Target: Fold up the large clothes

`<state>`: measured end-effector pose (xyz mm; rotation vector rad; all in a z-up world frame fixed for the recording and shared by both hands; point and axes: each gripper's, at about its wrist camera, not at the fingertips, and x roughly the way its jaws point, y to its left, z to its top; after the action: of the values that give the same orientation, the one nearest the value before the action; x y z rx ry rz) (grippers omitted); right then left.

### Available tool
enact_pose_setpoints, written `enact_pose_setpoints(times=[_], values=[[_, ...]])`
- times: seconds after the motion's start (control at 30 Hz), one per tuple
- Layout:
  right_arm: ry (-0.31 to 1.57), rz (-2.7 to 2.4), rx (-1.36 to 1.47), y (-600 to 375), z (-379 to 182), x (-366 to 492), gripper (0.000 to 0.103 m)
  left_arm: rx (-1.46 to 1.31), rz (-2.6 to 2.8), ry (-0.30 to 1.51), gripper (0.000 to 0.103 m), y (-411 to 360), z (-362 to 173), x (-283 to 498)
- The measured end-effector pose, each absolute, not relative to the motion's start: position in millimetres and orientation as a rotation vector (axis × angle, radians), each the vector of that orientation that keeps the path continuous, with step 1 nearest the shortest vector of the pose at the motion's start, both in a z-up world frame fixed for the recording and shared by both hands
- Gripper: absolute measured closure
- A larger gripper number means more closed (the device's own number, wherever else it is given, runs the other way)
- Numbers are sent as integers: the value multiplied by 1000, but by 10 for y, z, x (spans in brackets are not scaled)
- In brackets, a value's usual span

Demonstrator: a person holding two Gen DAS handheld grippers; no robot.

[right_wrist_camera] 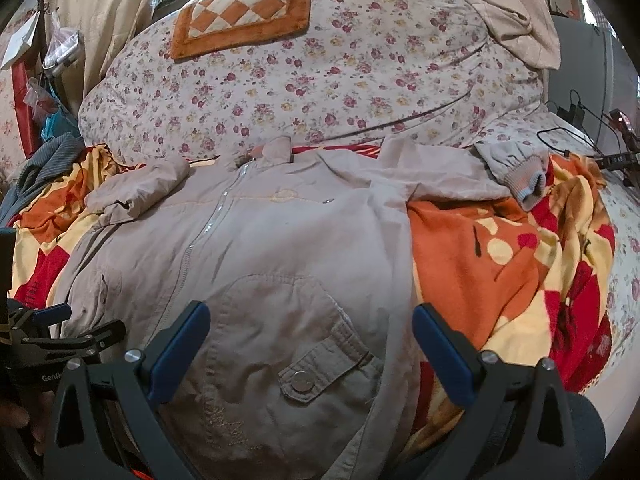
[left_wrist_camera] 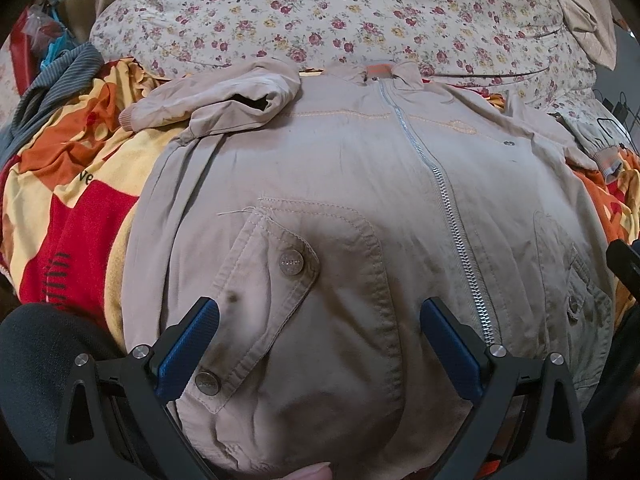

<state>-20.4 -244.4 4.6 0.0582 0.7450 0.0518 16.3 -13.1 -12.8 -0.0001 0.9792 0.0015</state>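
A beige zip-up jacket [left_wrist_camera: 352, 168] lies front-up on a bed, zipper [left_wrist_camera: 440, 196] closed, collar at the far end. Its left sleeve [left_wrist_camera: 216, 104] is bent back across the shoulder. The right sleeve [right_wrist_camera: 516, 176] stretches out sideways and ends in a ribbed cuff. My left gripper [left_wrist_camera: 320, 312] hovers open just above the jacket's lower left pocket flap [left_wrist_camera: 272, 276], nothing between its blue pads. My right gripper [right_wrist_camera: 312, 320] is open over the lower right pocket [right_wrist_camera: 304, 360] of the jacket [right_wrist_camera: 280, 232]. The left gripper [right_wrist_camera: 52, 320] shows at the left edge of the right wrist view.
Under the jacket lies a red, orange and yellow blanket [right_wrist_camera: 500, 272] [left_wrist_camera: 76, 184]. A floral quilt [right_wrist_camera: 320, 80] is heaped behind, with an orange checked cushion [right_wrist_camera: 244, 12] on it. Cables and a charger [right_wrist_camera: 580, 120] sit at far right, a grey striped garment [left_wrist_camera: 60, 76] at left.
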Motion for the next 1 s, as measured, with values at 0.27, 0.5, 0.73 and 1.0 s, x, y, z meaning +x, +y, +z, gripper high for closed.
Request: enact_pose_setpoints(times=[0.27,0.5,0.73,1.0], values=[[741,50,60,-2449,49,-202,0,0,2,983,8,-131,-132,152],[741,50,57,-2453,54,-202,0,0,2,984,8,-138,-148,158],[745,47,61,-2458,43,-197,0,1,2,990,8,-144,-190,168],[767,45,54,-2448,-10,-170,0,6,4,999,8,-161,-224,186]])
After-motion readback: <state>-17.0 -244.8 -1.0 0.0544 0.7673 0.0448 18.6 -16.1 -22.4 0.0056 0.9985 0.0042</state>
